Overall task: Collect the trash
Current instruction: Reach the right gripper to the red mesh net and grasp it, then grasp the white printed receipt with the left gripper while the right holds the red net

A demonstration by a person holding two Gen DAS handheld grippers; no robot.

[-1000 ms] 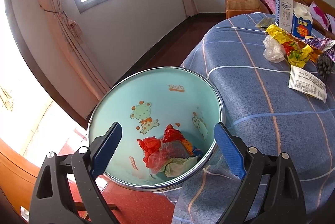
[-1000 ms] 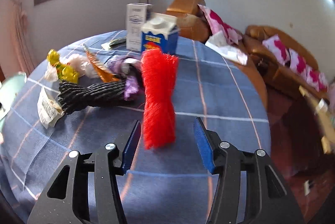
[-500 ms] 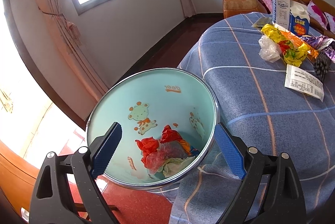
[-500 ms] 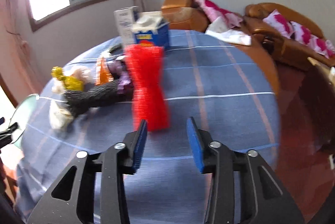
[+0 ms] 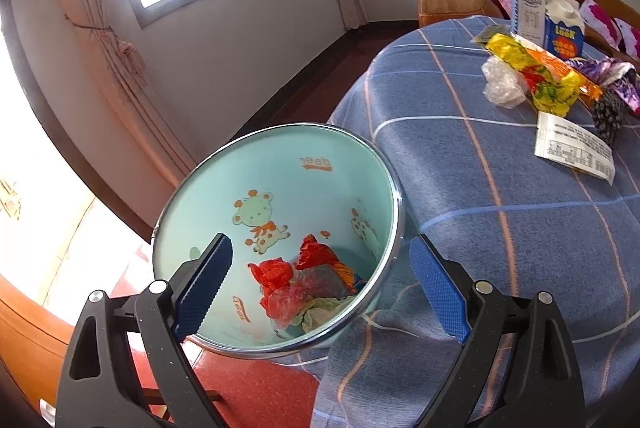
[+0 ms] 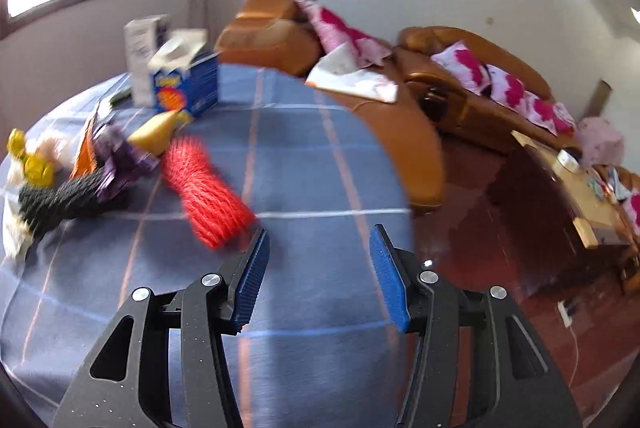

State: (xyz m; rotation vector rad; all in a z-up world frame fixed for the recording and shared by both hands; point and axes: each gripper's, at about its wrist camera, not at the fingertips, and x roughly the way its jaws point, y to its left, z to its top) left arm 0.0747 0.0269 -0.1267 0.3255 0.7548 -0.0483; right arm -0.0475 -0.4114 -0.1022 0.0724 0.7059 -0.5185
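Claws both tilt downward with jaws spread and empty, the left claw (image 5: pixel 320 284) over the mint-green cartoon-printed bin (image 5: pixel 280 171), the right claw (image 6: pixel 318 270) above the blue checked surface (image 6: pixel 300 155) beside the red bristly roll (image 6: pixel 206 191).

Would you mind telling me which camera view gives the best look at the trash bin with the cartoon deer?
The left wrist view. The trash bin fills its middle, seen from above, with the metal rim, the cartoon deer and the crumpled trash inside all sharp. The right wrist view does not show the bin; it looks across the table toward the sofa, blurred.
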